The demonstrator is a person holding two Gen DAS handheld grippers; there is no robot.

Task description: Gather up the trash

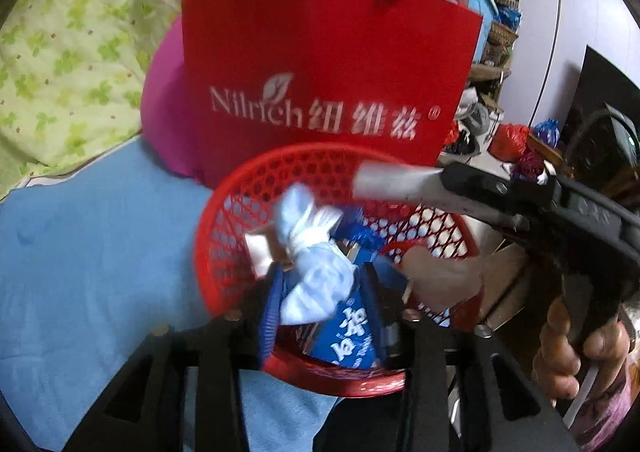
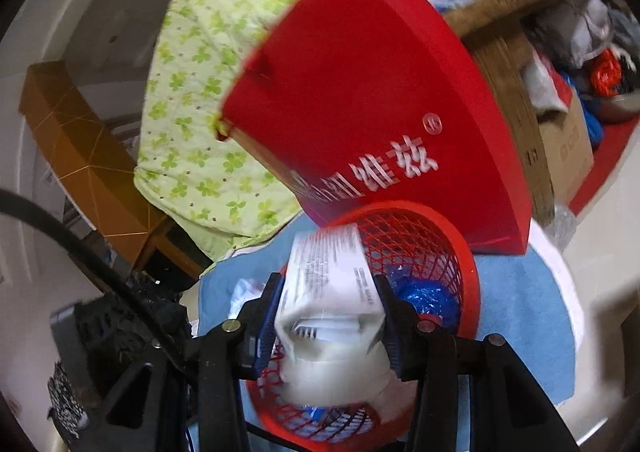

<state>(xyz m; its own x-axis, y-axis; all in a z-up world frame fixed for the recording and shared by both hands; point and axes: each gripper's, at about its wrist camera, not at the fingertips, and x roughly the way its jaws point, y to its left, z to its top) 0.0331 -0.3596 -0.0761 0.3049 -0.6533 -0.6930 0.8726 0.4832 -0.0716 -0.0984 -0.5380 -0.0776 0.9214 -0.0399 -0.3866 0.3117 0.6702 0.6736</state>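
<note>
Trash is gathering in a red mesh basket (image 1: 240, 212) that sits on a blue cloth (image 1: 100, 252), directly ahead of and below both grippers. Behind the basket stands a red paper bag (image 1: 320, 72), with a green clover-print quilt (image 1: 60, 32) beyond it.

From the left wrist, the left gripper (image 1: 320, 288) hangs over the basket with a knotted pale-blue plastic bag (image 1: 316, 276) between its fingers; blur hides whether the pads press it, so its hold cannot be told. A blue printed packet (image 1: 352, 336) lies in the basket under it. Only this view shows the person's hand (image 1: 580, 348) around the right gripper's handle.

From the right wrist, the right gripper (image 2: 330, 316) is clenched on a crumpled white printed carton (image 2: 332, 292) above the basket. Only here a crumpled blue wrapper (image 2: 424, 296) shows inside the basket, right of the carton.
</note>
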